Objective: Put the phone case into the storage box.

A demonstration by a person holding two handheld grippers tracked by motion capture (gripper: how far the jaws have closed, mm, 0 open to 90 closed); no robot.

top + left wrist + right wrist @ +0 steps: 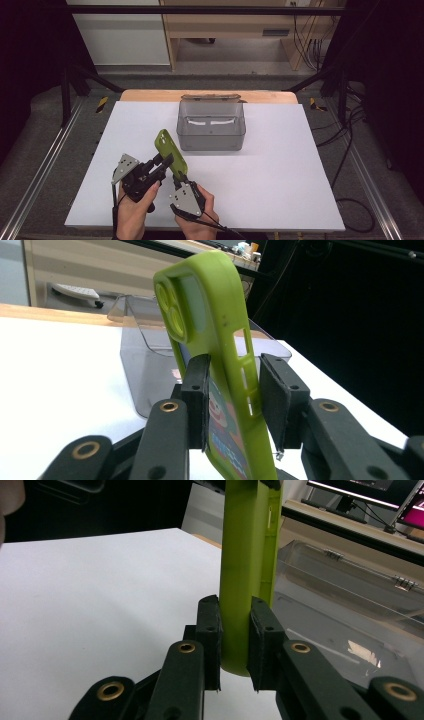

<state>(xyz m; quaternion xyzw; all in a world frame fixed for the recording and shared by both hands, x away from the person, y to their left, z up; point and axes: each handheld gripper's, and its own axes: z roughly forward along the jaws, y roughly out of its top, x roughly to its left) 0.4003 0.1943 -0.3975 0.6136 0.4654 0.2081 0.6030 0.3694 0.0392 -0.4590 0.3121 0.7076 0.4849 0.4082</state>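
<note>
Low in the frame of the high view, just left of centre, two hands come up from the bottom edge, each with a gripper. The right gripper (176,176) sits lower centre, its jaws clamped on the bottom end of a green phone case (171,151); in the right gripper view both pads press flat against the case's narrow edges. The left gripper (167,161), just to the left of it, reaches in from the side at the case's middle. In the left gripper view one pad (196,390) lies against the case, the other stands just off it with a small gap, so that grip is not closed. The case rises tilted toward the upper left. Beyond it, at frame centre, a clear plastic box (211,126) stands on the white table (280,170)
</note>
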